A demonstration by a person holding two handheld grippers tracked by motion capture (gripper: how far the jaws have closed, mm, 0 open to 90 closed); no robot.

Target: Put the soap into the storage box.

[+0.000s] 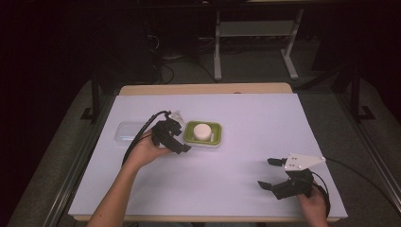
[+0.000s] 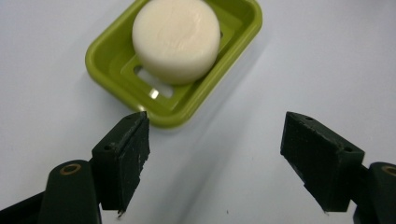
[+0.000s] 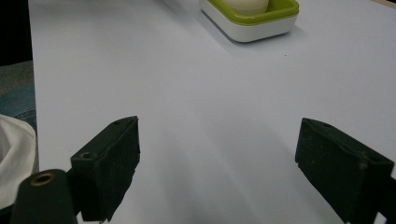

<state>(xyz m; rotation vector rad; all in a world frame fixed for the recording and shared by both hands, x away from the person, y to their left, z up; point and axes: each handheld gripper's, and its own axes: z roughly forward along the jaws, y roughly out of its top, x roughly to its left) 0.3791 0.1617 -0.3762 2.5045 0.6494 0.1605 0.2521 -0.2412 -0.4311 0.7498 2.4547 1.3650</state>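
Round white bar of soap [image 1: 202,130] in a green rectangular plastic soap dish [image 1: 216,126], middle-left of the white worktop [image 1: 255,123], left gripper [image 1: 176,140] just left of the dish, jaws wide apart and empty, right gripper [image 1: 270,173] well apart at the near right, jaws spread, holding nothing

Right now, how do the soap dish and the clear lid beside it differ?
The soap dish is green with a white base; the lid is clear and hard to see against the table. The dish holds a round white soap; the lid holds nothing. The dish lies right of the left gripper, the lid left of it. Both are rounded rectangles resting flat.
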